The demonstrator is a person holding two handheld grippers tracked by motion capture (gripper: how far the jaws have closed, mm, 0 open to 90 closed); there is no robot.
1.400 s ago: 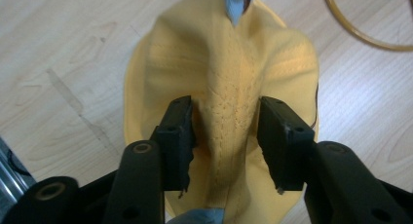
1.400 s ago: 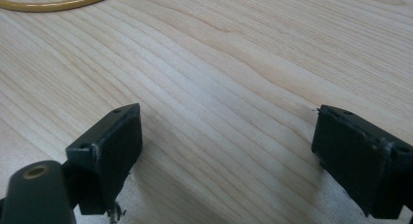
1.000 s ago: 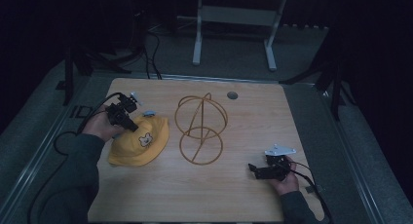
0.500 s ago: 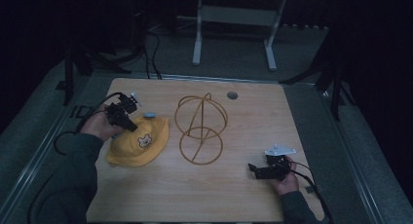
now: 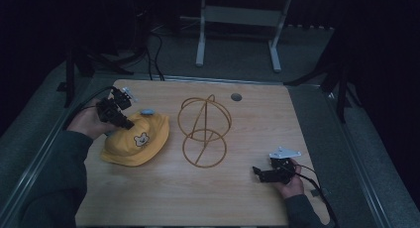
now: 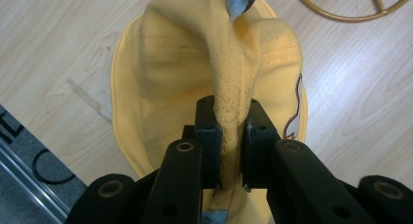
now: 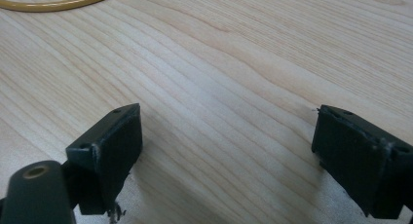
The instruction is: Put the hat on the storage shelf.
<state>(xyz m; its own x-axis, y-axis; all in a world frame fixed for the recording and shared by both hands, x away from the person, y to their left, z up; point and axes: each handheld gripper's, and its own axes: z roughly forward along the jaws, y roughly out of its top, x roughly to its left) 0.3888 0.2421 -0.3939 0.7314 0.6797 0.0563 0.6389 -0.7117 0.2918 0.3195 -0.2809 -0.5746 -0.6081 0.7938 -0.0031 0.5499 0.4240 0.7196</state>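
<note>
The left gripper (image 6: 229, 146) has its fingers (image 6: 209, 136) pinching a stitched fold of the soft yellow cloth hat with a bear face (image 5: 133, 141), lifting its crown while the brim rests on the left part of the light wooden desk (image 5: 237, 198). Just right of the hat stands a golden wire stand of hoops (image 5: 204, 131). Well apart, near the desk's right front edge, the right gripper (image 7: 226, 156) rests with its fingers (image 7: 112, 146) spread wide over bare wood.

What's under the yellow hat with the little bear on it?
The wooden table shows around the yellow hat. The left claw pinches a fold of its top. Whatever lies beneath the hat is covered by the fabric.
</note>
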